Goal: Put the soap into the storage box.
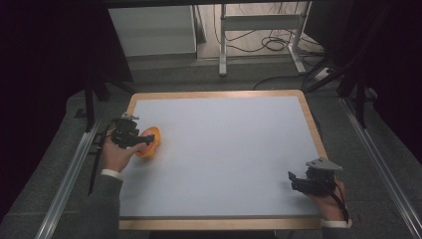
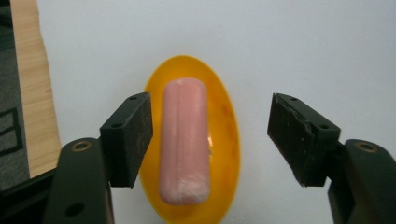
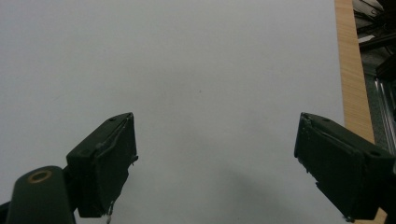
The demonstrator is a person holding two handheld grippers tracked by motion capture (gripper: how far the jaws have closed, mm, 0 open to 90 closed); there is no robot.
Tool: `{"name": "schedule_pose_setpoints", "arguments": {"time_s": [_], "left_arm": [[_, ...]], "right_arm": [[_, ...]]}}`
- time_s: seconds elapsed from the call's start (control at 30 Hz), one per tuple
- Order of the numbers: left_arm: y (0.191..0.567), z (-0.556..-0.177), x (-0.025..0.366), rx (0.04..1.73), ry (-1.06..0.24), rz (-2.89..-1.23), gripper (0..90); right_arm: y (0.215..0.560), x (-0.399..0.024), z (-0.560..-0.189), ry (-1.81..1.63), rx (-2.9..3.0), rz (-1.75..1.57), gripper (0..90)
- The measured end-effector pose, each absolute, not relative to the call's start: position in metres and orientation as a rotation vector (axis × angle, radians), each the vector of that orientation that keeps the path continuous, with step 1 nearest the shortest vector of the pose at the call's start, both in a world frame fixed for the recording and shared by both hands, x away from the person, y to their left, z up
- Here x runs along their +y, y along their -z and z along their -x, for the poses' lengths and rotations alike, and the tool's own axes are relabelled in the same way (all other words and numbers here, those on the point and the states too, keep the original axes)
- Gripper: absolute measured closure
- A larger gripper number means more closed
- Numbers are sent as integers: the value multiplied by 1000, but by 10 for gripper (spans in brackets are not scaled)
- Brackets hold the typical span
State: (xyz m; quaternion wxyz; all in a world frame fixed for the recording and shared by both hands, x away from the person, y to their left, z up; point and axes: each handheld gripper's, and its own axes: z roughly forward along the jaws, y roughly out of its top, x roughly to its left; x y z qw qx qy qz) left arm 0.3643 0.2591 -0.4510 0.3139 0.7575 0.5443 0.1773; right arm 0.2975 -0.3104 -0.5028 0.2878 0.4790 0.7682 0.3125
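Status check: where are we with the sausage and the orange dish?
Done: the pink sausage lies in the orange dish near the table's left edge. In hand: nothing gripped; the left tongs are open, straddling the sausage. Left: closing on it. The right tongs sit open over bare table.

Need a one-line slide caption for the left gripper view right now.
Open left gripper poised over a pink cylindrical sausage lying in an orange oval plastic dish on the white tabletop.

Lay in the dish [image 2: 224,140]: the sausage [image 2: 183,142], at the table's [image 1: 234,144] nine o'clock; right gripper [image 1: 298,180] at four o'clock.
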Motion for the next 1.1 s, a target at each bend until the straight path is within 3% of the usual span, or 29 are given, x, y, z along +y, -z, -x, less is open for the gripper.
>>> {"name": "schedule_pose_setpoints", "arguments": {"time_s": [0.6,1.1], "left_arm": [[477,-303,221,1226,-388,-2045,292],[519,-276,195,1179,-285,-2080,283]], "right_arm": [[504,-308,-297,-829,2059,-1271,129],[506,-305,-298,-821,2070,-1268,128]]}}
